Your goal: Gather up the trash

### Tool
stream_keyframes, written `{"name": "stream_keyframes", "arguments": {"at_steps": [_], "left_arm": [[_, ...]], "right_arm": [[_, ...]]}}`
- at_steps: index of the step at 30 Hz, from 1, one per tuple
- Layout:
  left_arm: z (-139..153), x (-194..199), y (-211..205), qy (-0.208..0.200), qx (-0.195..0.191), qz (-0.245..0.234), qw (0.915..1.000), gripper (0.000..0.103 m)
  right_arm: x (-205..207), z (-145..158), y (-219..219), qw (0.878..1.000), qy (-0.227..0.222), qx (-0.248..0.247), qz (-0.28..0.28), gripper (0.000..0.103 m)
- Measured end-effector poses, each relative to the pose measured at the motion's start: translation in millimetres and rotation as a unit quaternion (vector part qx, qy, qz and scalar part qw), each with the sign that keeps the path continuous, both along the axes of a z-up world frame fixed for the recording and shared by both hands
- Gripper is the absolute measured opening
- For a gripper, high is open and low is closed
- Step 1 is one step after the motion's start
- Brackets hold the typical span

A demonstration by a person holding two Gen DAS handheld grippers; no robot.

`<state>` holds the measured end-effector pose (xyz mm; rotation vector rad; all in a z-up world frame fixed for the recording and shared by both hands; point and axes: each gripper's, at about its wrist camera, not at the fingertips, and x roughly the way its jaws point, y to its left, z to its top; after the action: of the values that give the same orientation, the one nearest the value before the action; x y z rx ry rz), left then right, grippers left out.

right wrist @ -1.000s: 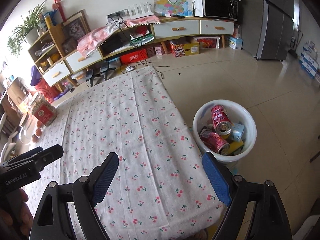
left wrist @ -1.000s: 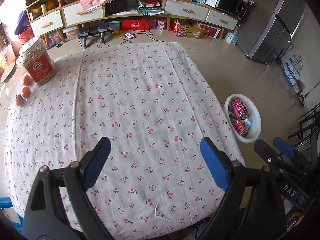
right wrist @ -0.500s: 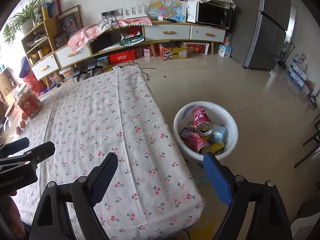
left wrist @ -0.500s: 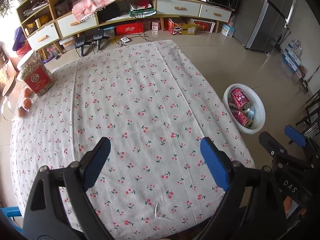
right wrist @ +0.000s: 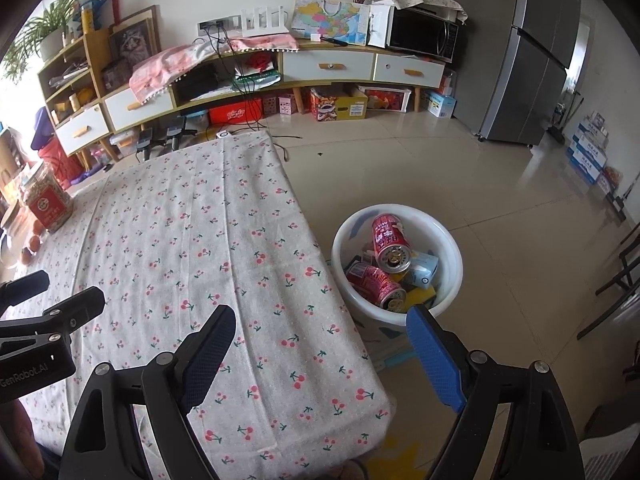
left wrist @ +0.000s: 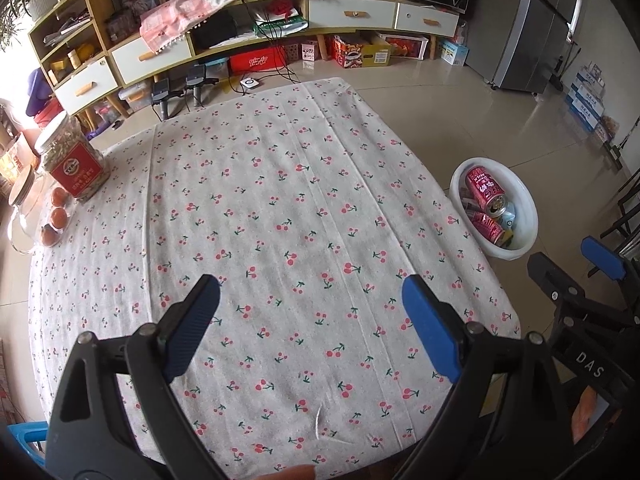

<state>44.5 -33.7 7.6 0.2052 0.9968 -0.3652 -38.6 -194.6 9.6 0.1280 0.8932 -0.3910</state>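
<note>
Two grippers hang above the near end of the table (left wrist: 304, 208), each with its blue pads spread wide and nothing between them. The left gripper (left wrist: 312, 312) looks down over the middle of the cherry-print cloth, its fingers reaching forward along the table's length. The right gripper (right wrist: 320, 332) sits at the table's right near corner, one finger over the cloth and the other over the floor just in front of the white basin (right wrist: 452, 256).

Compared with a second ago, both views have pulled back and tipped up a little: the far cabinet (left wrist: 360, 12) and fridge (right wrist: 532, 68) now show more fully, the table looks smaller in the left view, and the basin has slid nearer the middle of the right view. The pads' spacing is unchanged.

The trash lies in the basin, on the floor off the table's right edge. One red can (right wrist: 390, 244) leans on the pile, its long axis running toward the far cabinet, its top end facing the right camera. A second red can (right wrist: 376, 286) lies on its side below it, long axis roughly parallel to the table's right edge, angled toward the near corner. A pale blue carton (right wrist: 420, 272) and something yellow (right wrist: 416, 294) sit beside them.

A red-labelled jar (left wrist: 74, 156) stands at the table's far left edge.
</note>
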Motion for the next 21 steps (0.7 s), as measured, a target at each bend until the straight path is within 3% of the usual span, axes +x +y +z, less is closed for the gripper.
{"name": "stream_keyframes", "arguments": {"at_steps": [21], "left_arm": [[-3.1,-3.4,-6.1,0.01,-0.001,-0.01,0.9999,0.092]], "right_arm": [[2.0,-3.8,3.1,1.0,0.01,-0.015,0.003,0.089]]}}
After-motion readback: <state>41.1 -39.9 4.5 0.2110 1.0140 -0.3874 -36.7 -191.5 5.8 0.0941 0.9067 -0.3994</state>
